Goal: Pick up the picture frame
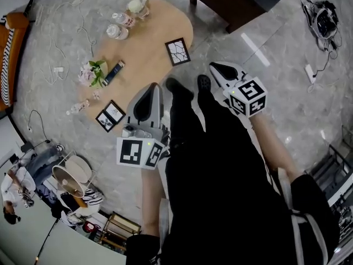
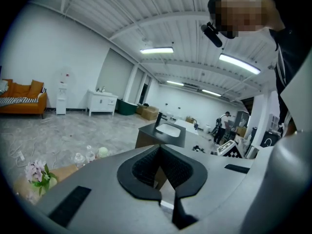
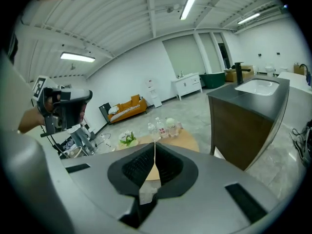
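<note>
A black picture frame [image 1: 177, 51] with a white cracked pattern lies flat near the right edge of a low oval wooden table [image 1: 149, 37]. A second dark frame pair [image 1: 110, 115] rests on the floor left of my left gripper. My left gripper [image 1: 154, 86] [image 2: 159, 147] hovers above the floor short of the table, its jaws together with nothing in them. My right gripper [image 1: 212, 65] [image 3: 155, 144] is to the right of the table frame, shut and empty. Neither gripper view shows the frame.
Bottles [image 1: 122, 24] [image 3: 158, 126], a flower bunch [image 1: 92, 72] [image 2: 39, 173] and a dark slim object [image 1: 113, 72] share the table. A dark cabinet [image 1: 237, 1] [image 3: 243, 116] stands behind. An orange sofa [image 1: 11, 54], floor cables and a power strip [image 1: 311, 70] lie around. Black-trousered legs fill the middle.
</note>
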Demonstrator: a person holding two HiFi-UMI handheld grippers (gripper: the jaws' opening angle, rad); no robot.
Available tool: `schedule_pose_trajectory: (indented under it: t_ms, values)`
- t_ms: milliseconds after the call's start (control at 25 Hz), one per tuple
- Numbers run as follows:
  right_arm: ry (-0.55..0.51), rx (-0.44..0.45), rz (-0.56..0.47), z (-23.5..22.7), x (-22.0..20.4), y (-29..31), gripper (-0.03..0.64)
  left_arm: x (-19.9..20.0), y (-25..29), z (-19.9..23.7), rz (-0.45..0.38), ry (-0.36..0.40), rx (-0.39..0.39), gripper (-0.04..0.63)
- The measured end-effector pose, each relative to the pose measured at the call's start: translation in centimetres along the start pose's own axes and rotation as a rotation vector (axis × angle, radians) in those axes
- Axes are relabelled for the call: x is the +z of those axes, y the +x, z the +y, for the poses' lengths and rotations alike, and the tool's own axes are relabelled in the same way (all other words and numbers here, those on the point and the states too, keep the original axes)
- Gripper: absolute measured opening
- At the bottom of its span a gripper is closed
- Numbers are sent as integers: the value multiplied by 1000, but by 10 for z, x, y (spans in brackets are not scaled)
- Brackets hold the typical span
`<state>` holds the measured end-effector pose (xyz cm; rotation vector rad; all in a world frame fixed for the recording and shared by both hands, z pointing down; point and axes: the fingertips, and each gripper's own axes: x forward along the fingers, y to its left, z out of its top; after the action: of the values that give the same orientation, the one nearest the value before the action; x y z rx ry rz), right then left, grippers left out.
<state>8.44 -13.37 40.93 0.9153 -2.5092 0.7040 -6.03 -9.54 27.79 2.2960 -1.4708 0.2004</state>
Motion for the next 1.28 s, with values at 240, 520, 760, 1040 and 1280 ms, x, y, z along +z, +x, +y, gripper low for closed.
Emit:
schedule_pose_trajectory:
  t_ms: [240, 520, 760, 1040, 1280]
  values:
    - [-14, 51, 97, 6, -42, 50, 14, -19, 12, 13, 51, -6, -20, 14]
    - [-9, 89, 205, -3, -87, 108, 14, -50, 41, 42, 113, -17, -62, 13]
    - [11, 83, 272, -22, -125, 146, 14, -80, 69, 62, 167, -39, -102, 13]
    - [53, 64, 340, -46, -170, 184, 17, -109, 91, 81, 230, -51, -152, 13]
    - [81, 51, 411, -66, -205, 218, 136, -134, 109, 94, 275, -56, -193, 14]
